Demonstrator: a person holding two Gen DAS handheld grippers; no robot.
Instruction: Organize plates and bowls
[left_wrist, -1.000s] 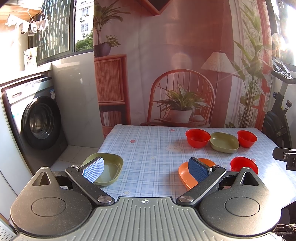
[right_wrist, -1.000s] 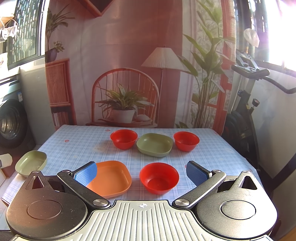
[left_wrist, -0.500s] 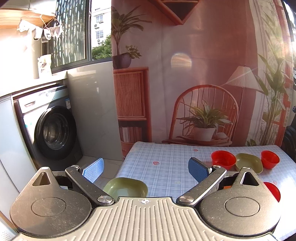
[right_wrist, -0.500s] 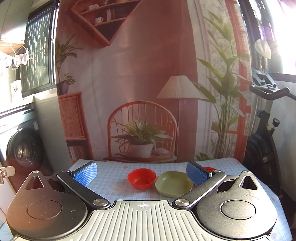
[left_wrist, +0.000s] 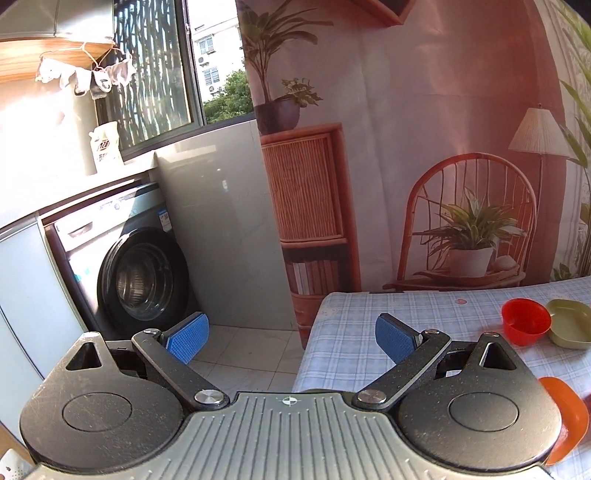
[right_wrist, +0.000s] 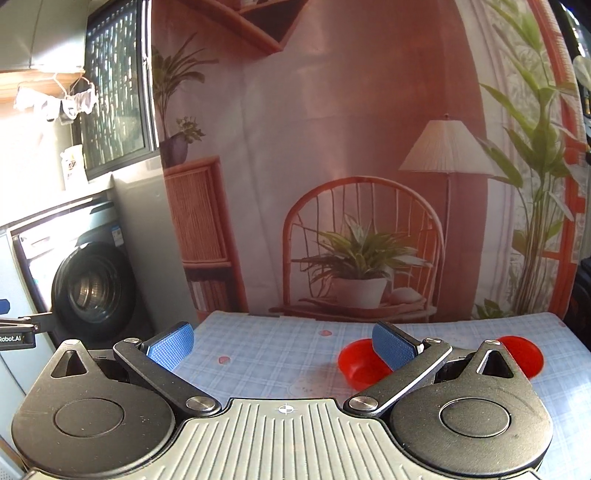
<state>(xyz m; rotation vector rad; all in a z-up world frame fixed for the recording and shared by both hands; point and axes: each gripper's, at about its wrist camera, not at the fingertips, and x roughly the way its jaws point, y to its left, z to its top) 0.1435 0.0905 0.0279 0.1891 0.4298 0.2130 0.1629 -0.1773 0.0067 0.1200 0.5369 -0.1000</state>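
My left gripper (left_wrist: 291, 338) is open and empty, raised over the table's left edge. In its view a red bowl (left_wrist: 525, 321) and an olive green dish (left_wrist: 570, 325) sit at the far right of the checked table (left_wrist: 354, 332). An orange plate (left_wrist: 567, 419) peeks out behind the gripper body at the lower right. My right gripper (right_wrist: 282, 341) is also open and empty, held above the table. Past its right finger stand a red bowl (right_wrist: 356, 363) and a second red bowl (right_wrist: 524, 354), both partly hidden by the gripper.
A washing machine (left_wrist: 136, 273) stands on the floor left of the table. A printed backdrop (right_wrist: 351, 147) with a chair, plant and lamp hangs behind the table. The left gripper's tool (right_wrist: 16, 332) shows at the left edge of the right wrist view.
Both grippers have lifted and tilted upward and left, away from the dishes. The green bowl at the left table edge and the near red bowl have dropped out of sight. Both stayed open.
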